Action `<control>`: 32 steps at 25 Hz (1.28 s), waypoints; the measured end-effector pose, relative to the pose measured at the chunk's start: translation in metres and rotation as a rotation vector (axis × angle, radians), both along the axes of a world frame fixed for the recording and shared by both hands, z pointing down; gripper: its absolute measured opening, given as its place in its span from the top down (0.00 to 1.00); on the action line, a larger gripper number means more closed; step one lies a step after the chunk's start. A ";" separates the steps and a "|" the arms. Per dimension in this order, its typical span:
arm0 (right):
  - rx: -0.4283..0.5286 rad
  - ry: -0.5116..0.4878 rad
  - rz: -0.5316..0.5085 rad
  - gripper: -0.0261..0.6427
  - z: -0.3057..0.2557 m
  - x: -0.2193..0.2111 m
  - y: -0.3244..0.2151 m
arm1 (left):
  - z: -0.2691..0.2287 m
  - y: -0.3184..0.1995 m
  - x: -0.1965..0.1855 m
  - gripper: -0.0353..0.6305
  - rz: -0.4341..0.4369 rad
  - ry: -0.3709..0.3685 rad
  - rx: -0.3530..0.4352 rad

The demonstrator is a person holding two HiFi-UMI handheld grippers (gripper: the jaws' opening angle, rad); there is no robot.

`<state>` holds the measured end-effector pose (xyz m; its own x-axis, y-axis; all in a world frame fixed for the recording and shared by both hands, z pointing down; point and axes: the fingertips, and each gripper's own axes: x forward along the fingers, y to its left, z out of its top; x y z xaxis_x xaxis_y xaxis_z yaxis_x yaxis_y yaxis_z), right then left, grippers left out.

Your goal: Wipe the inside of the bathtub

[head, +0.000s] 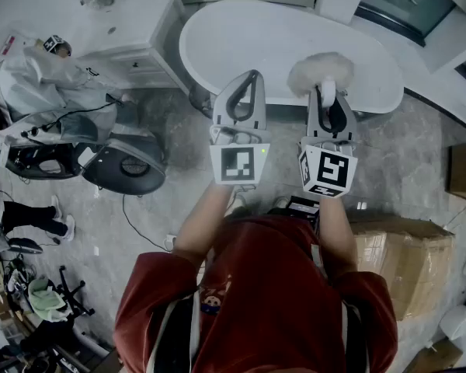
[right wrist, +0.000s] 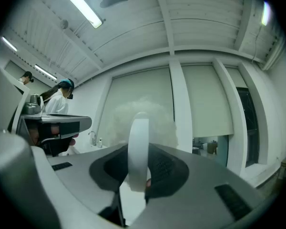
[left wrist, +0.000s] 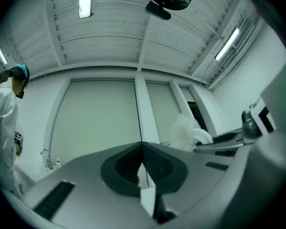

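The left tongs (head: 251,76) are pressed together with nothing between them. The right tongs (head: 327,89) are clamped on the white handle (right wrist: 138,147) of a fluffy white duster (head: 320,68), whose head stands above the tips. The white bathtub (head: 241,29) lies just in front of the person, and in the head view both tongs show over its near rim.
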<state>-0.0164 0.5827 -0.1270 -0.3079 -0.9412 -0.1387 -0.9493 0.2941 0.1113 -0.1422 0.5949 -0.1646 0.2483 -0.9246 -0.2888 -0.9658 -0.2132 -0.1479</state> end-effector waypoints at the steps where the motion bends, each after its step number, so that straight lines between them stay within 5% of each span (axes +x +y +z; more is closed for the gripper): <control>1: -0.002 -0.002 -0.001 0.82 0.005 0.011 0.009 | 0.005 0.009 0.012 0.92 -0.001 0.000 -0.002; 9: -0.033 -0.002 -0.018 0.82 0.010 0.036 -0.011 | 0.006 -0.012 0.039 0.92 -0.002 0.002 -0.022; 15: -0.075 -0.003 -0.020 0.82 -0.021 0.022 -0.087 | -0.023 -0.088 0.016 0.92 -0.006 0.026 -0.067; 22: -0.084 -0.030 -0.037 0.82 0.023 0.117 -0.043 | 0.012 -0.041 0.108 0.92 -0.038 -0.009 -0.055; 32: -0.097 -0.029 -0.060 0.82 0.049 0.140 -0.030 | 0.037 -0.029 0.144 0.92 -0.030 -0.011 -0.059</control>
<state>0.1231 0.5523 -0.0778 -0.3613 -0.9307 -0.0577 -0.9320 0.3585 0.0527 0.0020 0.5664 -0.1277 0.2230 -0.9471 -0.2310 -0.9703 -0.1928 -0.1461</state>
